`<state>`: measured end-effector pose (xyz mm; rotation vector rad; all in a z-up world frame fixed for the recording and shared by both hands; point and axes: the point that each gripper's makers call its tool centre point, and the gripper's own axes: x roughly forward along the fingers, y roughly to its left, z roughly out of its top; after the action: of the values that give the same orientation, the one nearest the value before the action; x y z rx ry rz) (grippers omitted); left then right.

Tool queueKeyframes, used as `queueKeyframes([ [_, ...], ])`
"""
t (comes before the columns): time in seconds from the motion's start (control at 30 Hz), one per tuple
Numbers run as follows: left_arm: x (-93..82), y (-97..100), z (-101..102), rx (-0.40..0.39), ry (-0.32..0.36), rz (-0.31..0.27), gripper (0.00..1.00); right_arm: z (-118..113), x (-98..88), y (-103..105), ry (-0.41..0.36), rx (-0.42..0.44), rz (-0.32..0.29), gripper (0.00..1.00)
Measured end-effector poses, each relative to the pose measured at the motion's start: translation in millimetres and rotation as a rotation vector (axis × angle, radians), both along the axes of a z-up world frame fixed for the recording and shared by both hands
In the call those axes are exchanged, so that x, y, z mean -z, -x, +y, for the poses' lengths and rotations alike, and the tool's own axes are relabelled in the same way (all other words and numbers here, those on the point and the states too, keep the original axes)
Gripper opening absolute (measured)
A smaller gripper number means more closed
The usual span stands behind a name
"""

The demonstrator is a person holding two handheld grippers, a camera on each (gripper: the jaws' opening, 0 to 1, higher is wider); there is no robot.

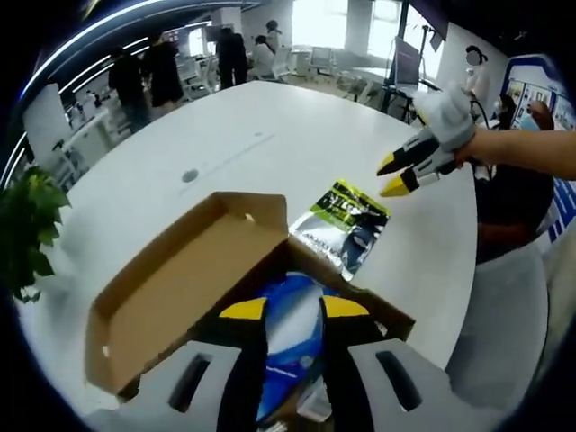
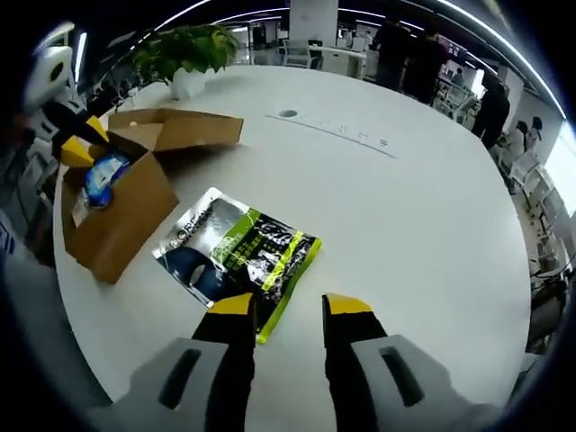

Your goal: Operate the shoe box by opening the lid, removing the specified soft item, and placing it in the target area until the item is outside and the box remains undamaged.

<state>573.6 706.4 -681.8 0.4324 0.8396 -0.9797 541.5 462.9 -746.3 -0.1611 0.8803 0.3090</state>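
The brown cardboard shoe box (image 1: 171, 301) (image 2: 117, 216) stands on the white table with its lid (image 2: 180, 126) folded back flat. Inside lies a blue soft packet (image 1: 292, 337) (image 2: 108, 175). My left gripper (image 1: 294, 309) (image 2: 76, 148) hovers open right over the box, its jaws either side of the blue packet. A silver and green packet (image 1: 346, 225) (image 2: 238, 247) lies flat on the table beside the box. Just in front of that packet's near corner is my right gripper (image 2: 290, 306) (image 1: 393, 175), open, with nothing between its jaws.
The round white table (image 2: 405, 207) has a small dark spot (image 1: 189, 175) (image 2: 288, 113) near its middle. A potted plant (image 1: 27, 225) (image 2: 184, 49) stands at the table's edge past the box. People and desks fill the room behind.
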Motion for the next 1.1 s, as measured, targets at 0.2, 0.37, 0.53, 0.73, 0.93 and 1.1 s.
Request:
queueKeyframes([
  [0.2,-4.8,3.7,25.6,-0.061,0.027,0.008,0.25,13.6,-15.6,3.5,-0.023,-0.006,-0.023,0.28],
  [0.37,-8.2,4.6,41.6,-0.101,0.054,0.006,0.29,27.6,-26.4,3.8,-0.063,-0.002,-0.037,0.28],
  [0.53,-11.5,7.6,56.5,-0.135,0.080,0.003,0.30,47.4,-37.8,6.0,-0.098,-0.025,-0.053,0.29],
  [0.73,-11.0,13.9,80.4,-0.189,0.107,-0.005,0.33,74.8,-52.8,8.4,-0.148,-0.060,-0.076,0.29],
  [0.93,-10.0,19.3,103.5,-0.249,0.115,-0.021,0.33,100.2,-57.8,9.5,-0.178,-0.089,-0.087,0.29],
  [1.1,-7.9,23.9,119.3,-0.289,0.116,-0.031,0.34,120.3,-58.3,9.5,-0.211,-0.108,-0.086,0.29],
])
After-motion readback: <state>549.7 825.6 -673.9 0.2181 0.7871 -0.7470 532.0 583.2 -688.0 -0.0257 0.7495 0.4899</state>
